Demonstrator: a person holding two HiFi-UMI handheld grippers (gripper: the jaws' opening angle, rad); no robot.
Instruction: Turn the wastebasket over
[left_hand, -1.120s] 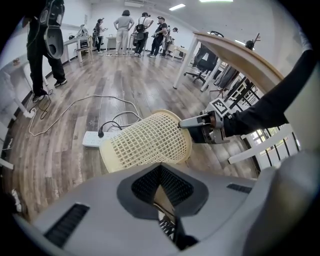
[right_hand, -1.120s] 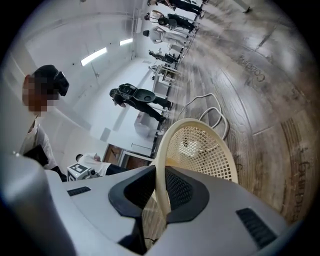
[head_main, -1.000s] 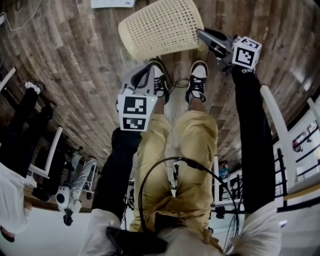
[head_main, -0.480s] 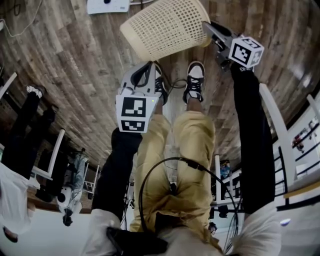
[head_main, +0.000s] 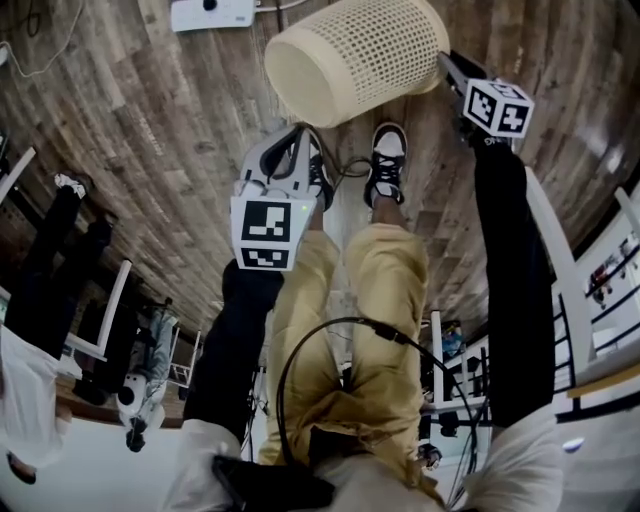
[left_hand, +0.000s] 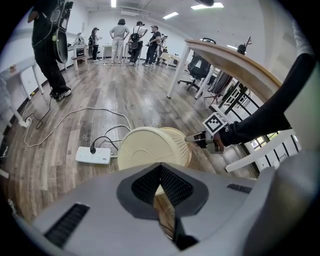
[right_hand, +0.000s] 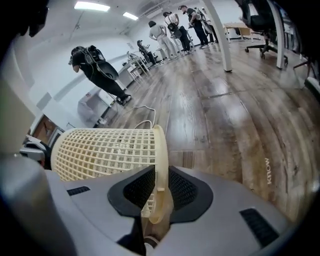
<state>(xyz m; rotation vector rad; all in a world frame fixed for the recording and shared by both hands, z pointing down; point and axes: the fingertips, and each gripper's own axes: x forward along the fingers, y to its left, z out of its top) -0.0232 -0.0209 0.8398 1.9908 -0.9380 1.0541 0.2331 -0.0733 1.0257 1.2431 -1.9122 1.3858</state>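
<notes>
Now the wastebasket (head_main: 360, 55) has swung round from its slant of a second ago. It lies on its side near the floor (head_main: 140, 130), base toward me, mouth to my right. My right claw (right_hand: 159, 187) has the rim between its pads, though its jaws are opening. My left claw (left_hand: 160, 172) hangs back, all but closed and empty. I judge it about halfway over.

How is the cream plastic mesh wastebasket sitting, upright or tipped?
Tipped on its side: cream plastic mesh wastebasket turns its solid base toward the left gripper view, lattice wall running level.
</notes>
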